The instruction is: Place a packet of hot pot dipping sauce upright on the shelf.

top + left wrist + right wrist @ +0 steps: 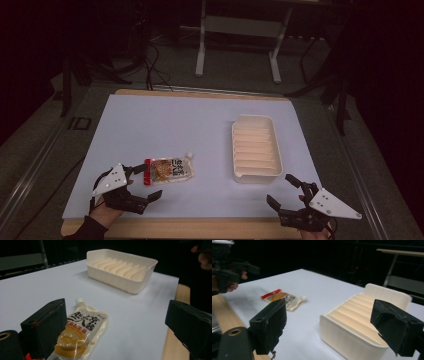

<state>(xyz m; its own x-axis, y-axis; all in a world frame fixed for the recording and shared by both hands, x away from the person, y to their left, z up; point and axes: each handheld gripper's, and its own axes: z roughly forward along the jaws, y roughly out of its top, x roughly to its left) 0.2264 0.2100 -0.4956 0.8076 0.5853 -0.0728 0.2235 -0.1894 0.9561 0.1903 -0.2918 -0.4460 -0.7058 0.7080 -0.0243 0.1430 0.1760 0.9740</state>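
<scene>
Sauce pouch is lying flat on the white table, toward the near left part, with its red end pointing at the left tongs and its little white spout pointing toward the cream tray. The left tongs are hovering just beside that red end, jaws gaping wide with nothing in them. In the left gripper view the pouch is sitting right next to the left-hand jaw, partly tucked behind it, but I can't tell if they're actually touching. The tray is sitting well beyond it, across the table.

The right tongs are hanging at the near right corner of the table, just beside the near end of the tray, also spread wide and gripping nothing. In the right gripper view the ribbed tray is showing between the 2 jaws, a bit further off, and the pouch is looking blurry over to the left. The left tongs are showing beyond it, in a hand.
</scene>
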